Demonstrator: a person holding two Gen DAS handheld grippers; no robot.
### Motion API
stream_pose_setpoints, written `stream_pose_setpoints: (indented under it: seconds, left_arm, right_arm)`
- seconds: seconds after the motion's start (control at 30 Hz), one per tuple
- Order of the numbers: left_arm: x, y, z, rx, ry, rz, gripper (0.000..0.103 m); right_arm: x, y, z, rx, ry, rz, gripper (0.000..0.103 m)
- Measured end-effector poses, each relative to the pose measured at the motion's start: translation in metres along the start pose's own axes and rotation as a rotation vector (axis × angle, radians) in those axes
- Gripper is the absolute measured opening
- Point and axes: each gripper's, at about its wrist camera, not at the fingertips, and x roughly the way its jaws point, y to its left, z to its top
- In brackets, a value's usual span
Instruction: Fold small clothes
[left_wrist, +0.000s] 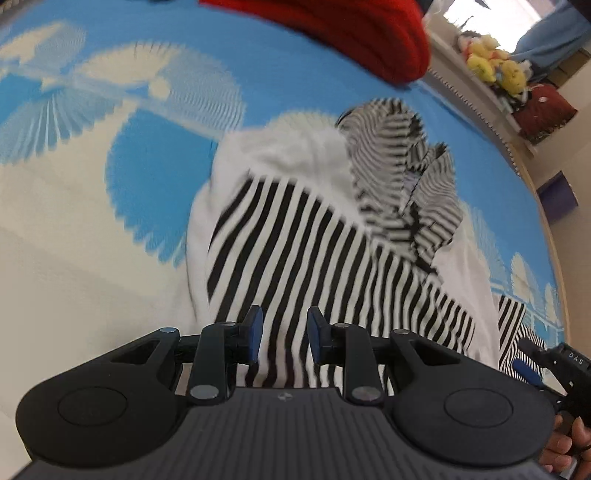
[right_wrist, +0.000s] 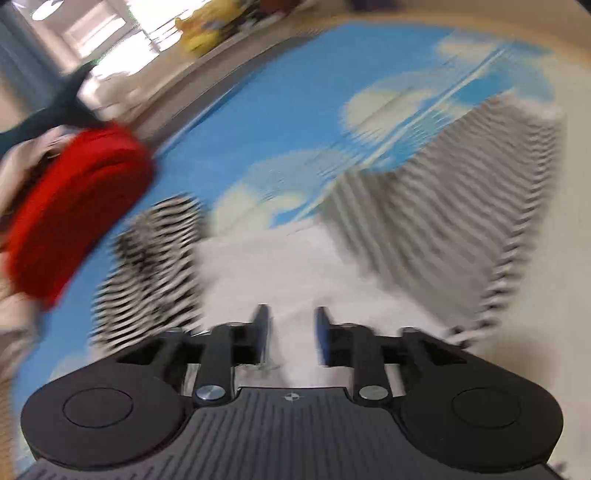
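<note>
Hovering my left gripper (left_wrist: 284, 338) over the striped shirt (left_wrist: 303, 236), fingers narrowly parted, empty; my right gripper (right_wrist: 290, 334) likewise, lower centre.

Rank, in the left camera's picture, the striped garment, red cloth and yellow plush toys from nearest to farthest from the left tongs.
1. Striped garment: directly beneath the left tongs.
2. Red cloth: top centre, farther along the mat.
3. Yellow plush toys: top right, on a shelf.

Motion blur is smearing the striped garment (right_wrist: 443, 206) in the right wrist view; the red cushion (left_wrist: 332, 33) is running off the top edge.
</note>
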Motion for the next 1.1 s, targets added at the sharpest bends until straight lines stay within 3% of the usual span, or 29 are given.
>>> stream_pose_setpoints:
  seconds: [0.07,0.13,0.2,0.27,0.37,0.53,0.63,0.83,1.1]
  left_arm:
    - [0.017,0.009,-0.006,-0.036,0.061,0.02,0.027]
    - [0.031,0.015,-0.012,-0.051,0.121,0.06,0.026]
    - [0.033,0.013,-0.014,-0.054,0.128,0.073,0.026]
    - [0.022,0.0,-0.01,-0.014,0.082,0.069,0.027]
    - [0.011,-0.018,-0.006,0.04,0.034,0.012,0.031]
    - [0.043,-0.016,-0.019,0.017,0.173,0.071,0.032]
    - [0.035,-0.03,-0.016,0.074,0.124,0.091,0.032]
    - [0.006,-0.078,-0.014,0.18,-0.005,0.041,0.041]
    - [0.006,-0.121,-0.039,0.359,-0.032,0.053,0.041]
  right_arm:
    - [0.018,-0.006,-0.002,0.029,0.114,0.005,0.041]
    - [0.039,-0.016,-0.006,0.034,0.239,-0.061,0.041]
    - [0.049,-0.031,-0.01,0.082,0.294,-0.126,0.041]
    - [0.045,-0.033,-0.006,0.109,0.278,-0.142,0.042]
    - [0.034,-0.025,0.004,0.05,0.224,-0.113,0.044]
    - [0.019,-0.043,0.022,0.081,0.184,-0.155,0.044]
    - [0.012,-0.059,0.035,0.087,0.135,-0.168,0.044]
    - [-0.006,-0.098,0.066,0.098,0.034,-0.203,0.047]
    - [-0.03,-0.189,0.11,0.156,-0.124,-0.271,0.047]
